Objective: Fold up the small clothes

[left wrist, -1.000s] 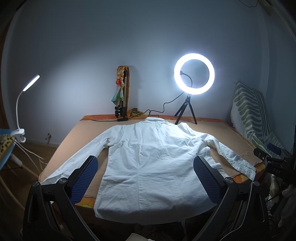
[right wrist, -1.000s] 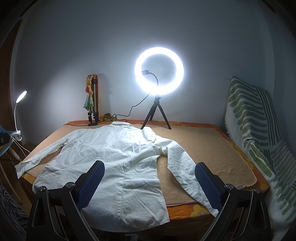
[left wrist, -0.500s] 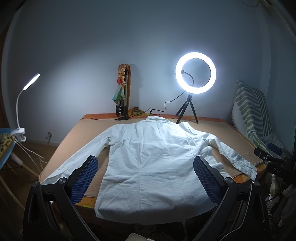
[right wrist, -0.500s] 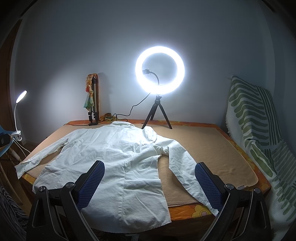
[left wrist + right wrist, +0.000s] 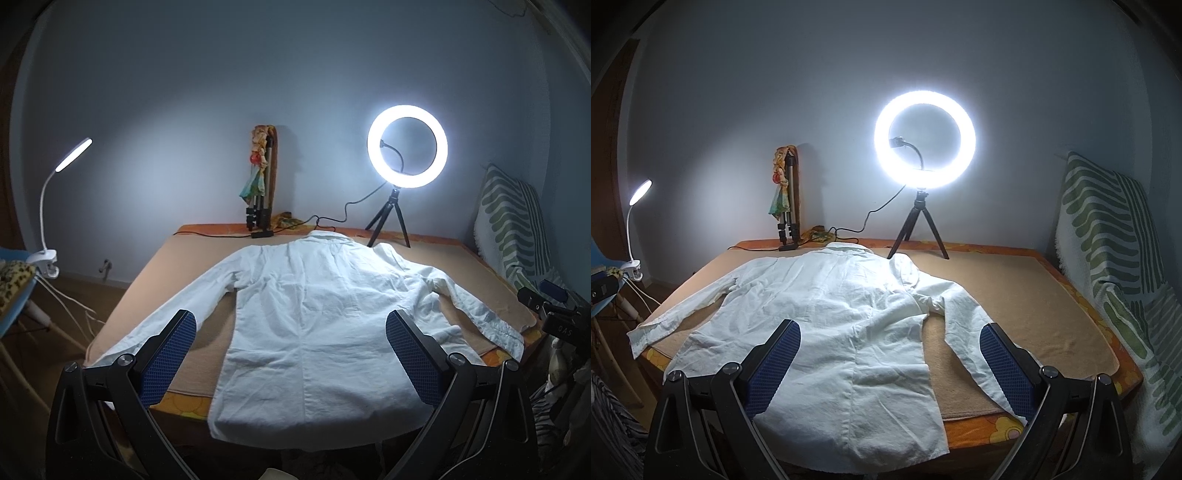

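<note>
A white long-sleeved shirt [image 5: 317,317] lies flat and back-up on the tan-covered table [image 5: 192,258], collar at the far end, both sleeves spread outward, hem hanging over the near edge. My left gripper [image 5: 291,332] hovers open above the shirt's lower half, nothing between its blue pads. In the right wrist view the same shirt [image 5: 827,317] lies left of centre. My right gripper [image 5: 890,343] is open over the shirt's right side and right sleeve [image 5: 971,339], holding nothing. The right gripper [image 5: 554,314] shows partly at the left view's right edge.
A lit ring light [image 5: 925,140] on a small tripod and a folded stand with a doll [image 5: 785,199] stand at the table's far edge, cables between them. A clip lamp [image 5: 62,184] stands to the left. A green-striped cushion [image 5: 1108,240] leans on the right.
Both views have shifted only slightly; the shirt lies as before and both grippers stay open.
</note>
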The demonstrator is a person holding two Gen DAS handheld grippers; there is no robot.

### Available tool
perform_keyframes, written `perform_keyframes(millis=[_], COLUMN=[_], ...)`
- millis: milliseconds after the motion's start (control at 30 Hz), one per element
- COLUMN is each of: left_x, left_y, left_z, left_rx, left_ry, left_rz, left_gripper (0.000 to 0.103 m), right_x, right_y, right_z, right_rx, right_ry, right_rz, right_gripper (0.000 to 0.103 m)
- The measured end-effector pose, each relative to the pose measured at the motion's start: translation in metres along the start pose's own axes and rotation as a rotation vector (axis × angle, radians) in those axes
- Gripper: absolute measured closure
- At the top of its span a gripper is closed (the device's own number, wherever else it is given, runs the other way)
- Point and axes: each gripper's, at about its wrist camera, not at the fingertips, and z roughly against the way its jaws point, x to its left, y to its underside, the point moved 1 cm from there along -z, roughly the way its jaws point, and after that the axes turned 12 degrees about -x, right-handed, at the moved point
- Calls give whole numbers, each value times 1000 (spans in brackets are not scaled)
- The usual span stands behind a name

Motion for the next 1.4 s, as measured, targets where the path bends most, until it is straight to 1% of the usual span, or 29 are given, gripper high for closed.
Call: perform_keyframes(millis=[67, 233, 300, 400, 467, 500, 533, 600, 700, 733, 767, 833, 867, 933, 1000, 1133, 1200, 1267, 1300, 1333, 1367, 1400], left_x=[17, 63, 92, 135, 171, 186, 205, 231, 262, 271, 277, 286, 291, 297, 299, 294, 293, 292, 293, 294, 296, 298], left_y=[-1, 1, 5, 11, 18, 21, 26, 36, 54, 63, 69, 82, 89, 100, 109, 115, 118, 121, 122, 123, 123, 123], left_z=[-2, -14, -22, -34, -42, -46, -50, -58, -67, -71, -74, -81, -84, -91, -98, -109, -113, -117, -118, -119, -119, -119], left_rx=[3, 31, 65, 110, 142, 158, 180, 226, 291, 316, 337, 378, 399, 435, 465, 499, 514, 530, 531, 528, 521, 511], left_ry=[-24, -101, -133, -177, -205, -213, -213, -225, -251, -252, -246, -251, -251, -249, -229, -202, -200, -202, -202, -196, -187, -184], left_rz=[10, -21, 7, 63, 119, 149, 186, 244, 323, 350, 361, 377, 389, 423, 437, 415, 407, 400, 406, 420, 439, 455], left_gripper=[1, 1, 1, 2, 9, 17, 21, 25, 33, 34, 35, 42, 43, 54, 54, 54, 54, 57, 62, 70, 74, 84], right_x=[7, 22, 28, 43, 54, 59, 64, 74, 87, 91, 95, 102, 106, 114, 120, 129, 131, 132, 132, 134, 135, 136], right_y=[-3, -12, -16, -21, -24, -26, -27, -30, -33, -33, -32, -30, -28, -24, -19, -9, -8, -9, -10, -12, -14, -16], right_z=[-7, -28, -37, -52, -63, -68, -73, -84, -99, -105, -108, -118, -123, -135, -145, -161, -168, -175, -178, -181, -184, -188], right_rx=[4, 24, 36, 49, 58, 64, 72, 87, 96, 101, 104, 120, 132, 156, 179, 226, 248, 268, 275, 280, 284, 288], right_ry=[-29, -94, -127, -168, -191, -203, -223, -263, -297, -306, -315, -337, -348, -363, -380, -398, -406, -413, -418, -423, -427, -428], right_rz=[0, -24, -33, -31, -22, -20, -23, -32, -26, -23, -23, -27, -30, -29, -30, -43, -50, -55, -57, -55, -53, -48], right_gripper=[5, 6, 11, 14, 16, 16, 17, 17, 20, 20, 21, 21, 21, 23, 24, 24, 24, 24, 24, 24, 24, 24])
